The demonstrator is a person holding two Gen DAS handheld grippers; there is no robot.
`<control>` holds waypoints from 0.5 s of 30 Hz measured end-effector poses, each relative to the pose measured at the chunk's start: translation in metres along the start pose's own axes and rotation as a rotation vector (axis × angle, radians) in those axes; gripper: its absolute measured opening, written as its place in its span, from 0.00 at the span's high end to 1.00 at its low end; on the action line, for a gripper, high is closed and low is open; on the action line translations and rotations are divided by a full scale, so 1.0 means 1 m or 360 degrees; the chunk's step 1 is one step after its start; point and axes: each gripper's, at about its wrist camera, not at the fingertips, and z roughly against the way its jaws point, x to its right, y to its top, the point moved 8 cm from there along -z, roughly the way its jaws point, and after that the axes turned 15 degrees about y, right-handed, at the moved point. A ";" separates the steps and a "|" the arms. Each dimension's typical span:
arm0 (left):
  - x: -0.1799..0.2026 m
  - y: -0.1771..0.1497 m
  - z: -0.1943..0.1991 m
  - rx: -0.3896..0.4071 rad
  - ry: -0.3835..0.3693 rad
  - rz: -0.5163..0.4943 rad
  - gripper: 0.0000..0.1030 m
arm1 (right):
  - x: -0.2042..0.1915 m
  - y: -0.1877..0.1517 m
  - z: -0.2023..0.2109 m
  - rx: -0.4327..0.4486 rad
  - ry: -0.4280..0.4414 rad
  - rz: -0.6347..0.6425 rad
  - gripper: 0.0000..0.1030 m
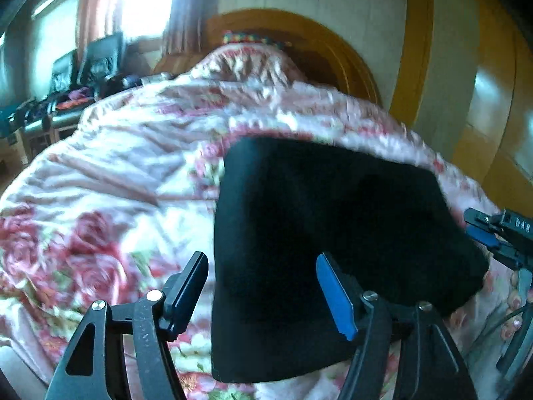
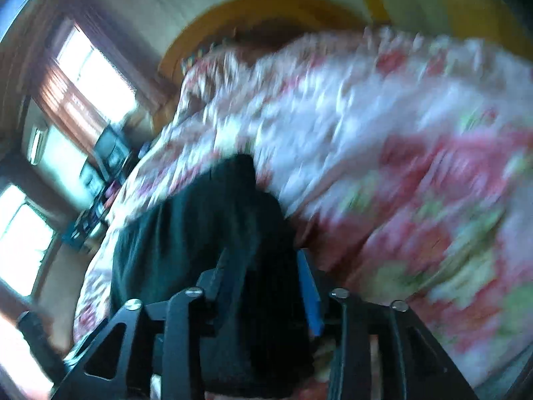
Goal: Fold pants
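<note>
The black pants (image 1: 333,233) lie folded into a compact block on the floral bedspread (image 1: 116,173). My left gripper (image 1: 263,286) hovers over their near left edge. It is open, and neither its black finger nor its blue pad (image 1: 334,296) presses the cloth. My right gripper (image 1: 479,228) shows at the pants' right edge, its jaws a little apart and its blue pad bare. In the blurred right wrist view the pants (image 2: 186,233) fill the space under my right gripper (image 2: 265,273), with its fingers standing apart above the cloth.
A wooden headboard (image 1: 299,30) rises behind the bunched bedding. A cluttered side table with dark boxes (image 1: 70,83) stands at the left under a bright window. A wooden wardrobe (image 1: 493,106) is on the right. A hand's fingertips (image 1: 513,313) show at the right edge.
</note>
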 end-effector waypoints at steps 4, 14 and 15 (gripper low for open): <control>0.017 0.027 0.014 0.0042 -0.0098 -0.0026 0.34 | -0.034 0.012 0.005 -0.0001 0.0040 0.0192 0.59; 0.079 0.054 -0.042 -0.0130 -0.0007 -0.0412 0.34 | -0.095 0.010 -0.068 -0.0290 0.0142 0.0466 0.59; 0.082 0.054 -0.048 -0.0140 0.0001 -0.0426 0.34 | -0.095 0.012 -0.076 -0.0309 0.0148 0.0489 0.59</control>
